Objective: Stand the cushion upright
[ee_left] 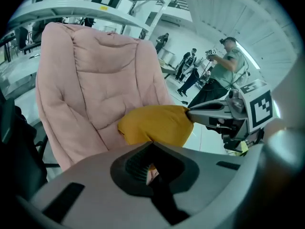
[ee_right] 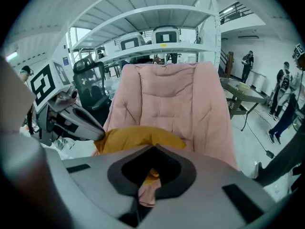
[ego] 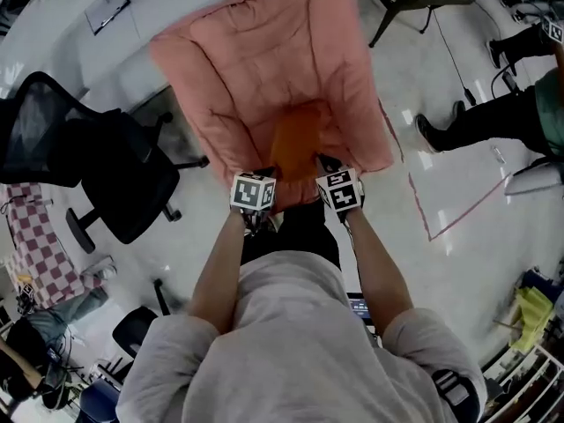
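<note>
Head view, at near edge of pink padded chair [ego: 256,60]: left gripper [ego: 265,174] and right gripper [ego: 325,162] side by side, each clamped on yellow cushion [ego: 297,137].

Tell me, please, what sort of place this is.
Probably a lab or workshop space: metal shelving, black office chairs on a glossy floor with taped lines, and other people standing about.

cushion [ego: 298,139]: plain orange-yellow
padded chair [ego: 256,60]: pale pink, quilted stitch lines
left gripper [ee_left: 151,152]: grey body, cube of black-and-white squares
right gripper [ee_right: 151,154]: grey, same black-and-white cube
office chair [ego: 119,179]: black
cloth [ego: 40,241]: red-and-white checks
floor [ego: 467,157]: pale glossy grey, red tape lines
shirt [ego: 291,351]: grey
</note>
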`<action>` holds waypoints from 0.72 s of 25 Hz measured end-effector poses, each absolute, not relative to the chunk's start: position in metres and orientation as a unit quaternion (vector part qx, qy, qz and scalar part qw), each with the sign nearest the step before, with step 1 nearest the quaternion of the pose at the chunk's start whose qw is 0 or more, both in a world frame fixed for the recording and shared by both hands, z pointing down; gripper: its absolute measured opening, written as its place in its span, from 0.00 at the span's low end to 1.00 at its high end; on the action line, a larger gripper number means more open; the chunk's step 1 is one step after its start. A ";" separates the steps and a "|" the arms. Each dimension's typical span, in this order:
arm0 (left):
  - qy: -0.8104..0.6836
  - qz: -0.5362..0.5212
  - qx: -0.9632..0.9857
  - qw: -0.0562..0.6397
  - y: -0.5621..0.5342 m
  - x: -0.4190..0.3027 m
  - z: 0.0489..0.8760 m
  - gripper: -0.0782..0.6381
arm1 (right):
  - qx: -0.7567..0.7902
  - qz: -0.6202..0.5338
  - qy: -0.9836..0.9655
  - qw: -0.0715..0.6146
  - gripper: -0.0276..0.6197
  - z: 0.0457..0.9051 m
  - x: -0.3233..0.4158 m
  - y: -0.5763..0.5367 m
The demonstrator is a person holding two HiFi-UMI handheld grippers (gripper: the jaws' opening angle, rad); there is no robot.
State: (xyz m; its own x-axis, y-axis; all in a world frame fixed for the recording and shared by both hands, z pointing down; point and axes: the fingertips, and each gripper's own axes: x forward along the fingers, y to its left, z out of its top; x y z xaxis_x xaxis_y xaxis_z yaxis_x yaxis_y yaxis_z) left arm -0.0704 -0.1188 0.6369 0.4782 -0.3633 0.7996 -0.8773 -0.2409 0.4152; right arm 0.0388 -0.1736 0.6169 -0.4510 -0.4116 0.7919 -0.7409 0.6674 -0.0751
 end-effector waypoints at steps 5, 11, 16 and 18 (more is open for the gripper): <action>-0.446 0.281 0.716 0.457 -0.138 -0.074 0.634 0.13 | 0.331 0.214 -0.827 0.400 0.07 0.617 0.034 -0.195; -0.479 0.278 0.694 0.460 -0.162 -0.080 0.635 0.13 | 0.310 0.215 -0.832 0.406 0.07 0.622 0.030 -0.218; -0.502 0.272 0.677 0.464 -0.181 -0.077 0.639 0.13 | 0.292 0.209 -0.838 0.410 0.07 0.628 0.030 -0.240; -0.512 0.269 0.672 0.463 -0.188 -0.078 0.643 0.13 | 0.285 0.206 -0.842 0.410 0.07 0.632 0.029 -0.247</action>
State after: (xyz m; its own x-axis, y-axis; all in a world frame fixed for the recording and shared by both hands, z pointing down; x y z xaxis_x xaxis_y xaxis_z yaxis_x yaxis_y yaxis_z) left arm -0.0775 -0.1877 0.6427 0.3299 -0.4388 0.8359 -0.9373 -0.0471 0.3452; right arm 0.0290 -0.2468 0.6316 -0.5021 -0.3112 0.8069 -0.6486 0.7527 -0.1133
